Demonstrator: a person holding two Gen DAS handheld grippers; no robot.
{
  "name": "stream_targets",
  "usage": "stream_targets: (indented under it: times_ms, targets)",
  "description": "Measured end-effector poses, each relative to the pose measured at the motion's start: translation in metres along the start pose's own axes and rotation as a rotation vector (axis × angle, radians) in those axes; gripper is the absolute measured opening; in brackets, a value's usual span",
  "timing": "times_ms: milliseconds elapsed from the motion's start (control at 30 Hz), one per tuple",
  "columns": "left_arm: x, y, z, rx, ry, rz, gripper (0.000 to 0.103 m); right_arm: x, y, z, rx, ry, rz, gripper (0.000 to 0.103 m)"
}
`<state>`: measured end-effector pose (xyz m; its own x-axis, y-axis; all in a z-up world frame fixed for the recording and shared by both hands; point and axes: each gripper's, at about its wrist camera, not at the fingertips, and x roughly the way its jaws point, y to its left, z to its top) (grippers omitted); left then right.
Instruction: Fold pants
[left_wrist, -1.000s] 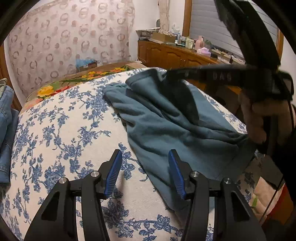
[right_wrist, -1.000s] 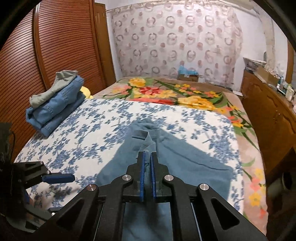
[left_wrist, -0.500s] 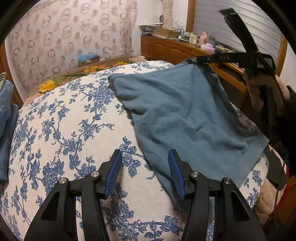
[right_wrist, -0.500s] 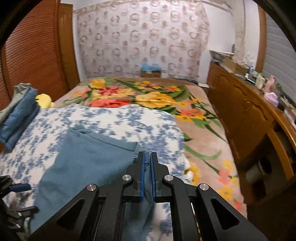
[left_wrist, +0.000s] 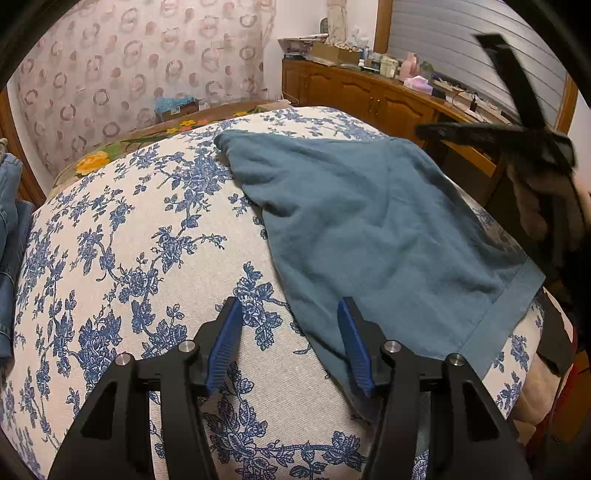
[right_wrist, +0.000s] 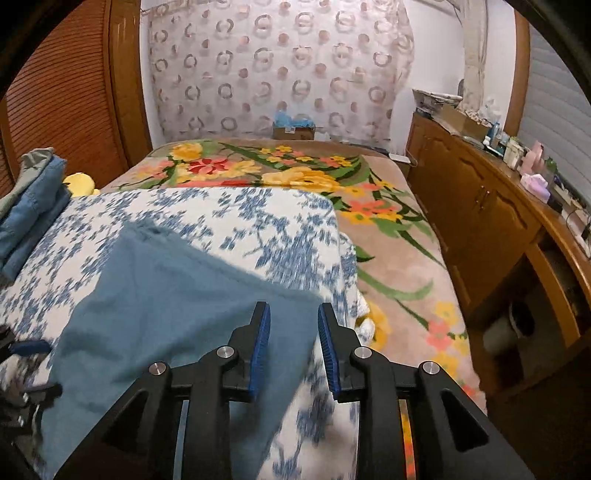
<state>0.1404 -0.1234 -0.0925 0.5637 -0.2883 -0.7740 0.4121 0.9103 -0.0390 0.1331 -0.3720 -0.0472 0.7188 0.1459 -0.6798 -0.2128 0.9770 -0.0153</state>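
Bedroom, flowery bedspread (left_wrist: 110, 258). The teal pants (left_wrist: 369, 229) lie spread flat across the bed's near corner, ready for a fold. Both my grippers, left (left_wrist: 290, 345) and right (right_wrist: 293, 345), have jaws apart and empty, so I can pick a fresh edge.

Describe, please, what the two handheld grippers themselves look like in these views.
The left gripper and right gripper match: matte black angular frames with triangular cut-outs, silver round pivot bolts, and ribbed blue pads lining each finger. In the left wrist view, the right gripper appears as a blurred black bar in a bare hand. No markings are readable.
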Motion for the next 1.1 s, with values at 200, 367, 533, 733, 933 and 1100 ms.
stream_targets:
  times_ms: [200,367,533,733,933,1100]
  targets:
    - [0.004,-0.005,0.0,0.023,0.013,-0.004,0.073,-0.041,0.01,-0.038,0.001,-0.007,0.063,0.027]
    - [0.005,-0.003,0.001,0.017,0.015,0.002,0.076,-0.068,0.021,-0.07,-0.015,-0.019,0.074,0.04]
    - [0.002,-0.002,0.001,0.009,0.007,0.014,0.076,-0.087,0.017,-0.093,0.023,-0.022,0.07,0.04]
    - [-0.026,-0.009,-0.005,-0.001,-0.043,-0.034,0.076,-0.102,0.008,-0.111,0.065,-0.015,0.046,0.04]
    - [-0.04,-0.029,-0.021,0.043,-0.031,-0.069,0.076,-0.111,0.014,-0.121,0.107,-0.019,0.074,0.04]
    - [-0.041,-0.032,-0.032,0.033,-0.025,-0.103,0.073,-0.11,0.022,-0.124,0.123,-0.005,0.086,0.04]
